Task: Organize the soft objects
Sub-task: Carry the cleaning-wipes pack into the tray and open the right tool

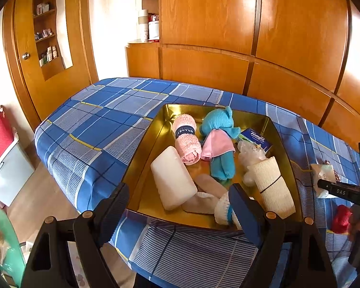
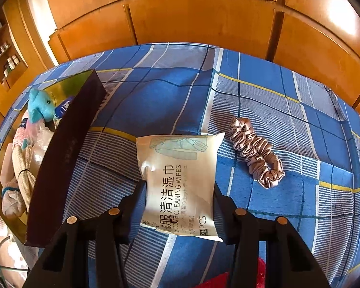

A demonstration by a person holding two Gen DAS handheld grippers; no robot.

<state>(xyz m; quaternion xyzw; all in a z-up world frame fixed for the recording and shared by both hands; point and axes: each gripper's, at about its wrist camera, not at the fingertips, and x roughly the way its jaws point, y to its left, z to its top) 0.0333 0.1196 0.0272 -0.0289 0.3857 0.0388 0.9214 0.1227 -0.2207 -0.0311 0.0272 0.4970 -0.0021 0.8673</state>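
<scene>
A: Two claws in view. Right claw (image 2: 178, 193) clamped on the wet wipes pack (image 2: 180, 168), pack between both fingers, lower end against the blue plaid bedsheet (image 2: 160, 91).
B: Left claw (image 1: 178, 206)?
A: Spread wide, nothing between the fingers, hovering over the near edge of the gold-lined box (image 1: 160, 124).
B: Box contents?
A: Pink rolled towel (image 1: 187, 141), blue plush toy (image 1: 218, 141), white foam block (image 1: 172, 177), beige bandage roll (image 1: 273, 187), Tempo tissue pack (image 1: 256, 139), socks near the front wall.
B: Anything outside the box?
A: Grey satin scrunchie (image 2: 256, 152) flat on the sheet, just right of the wipes pack, not touching. Wooden wardrobe (image 2: 204, 24) behind the bed.
</scene>
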